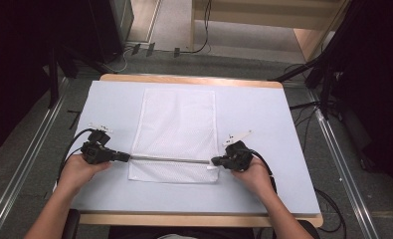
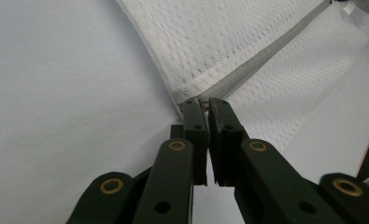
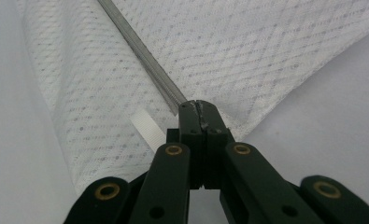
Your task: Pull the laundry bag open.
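Pale grey tabletop (image 1: 263,119), bare apart from the white mesh zip-up laundry bag (image 1: 176,124) lying flat mid-table, nothing blocking either side. Grey zipper strip (image 1: 169,159) runs across the bag's near end. Left tongs (image 2: 204,103) clenched on the zipper's left end at the bag edge; right tongs (image 3: 197,106) clenched on its right end, small white ribbon tab (image 3: 147,130) just beside. Risk: pulling apart unevenly probably lets the thin mesh slip out or bunch.
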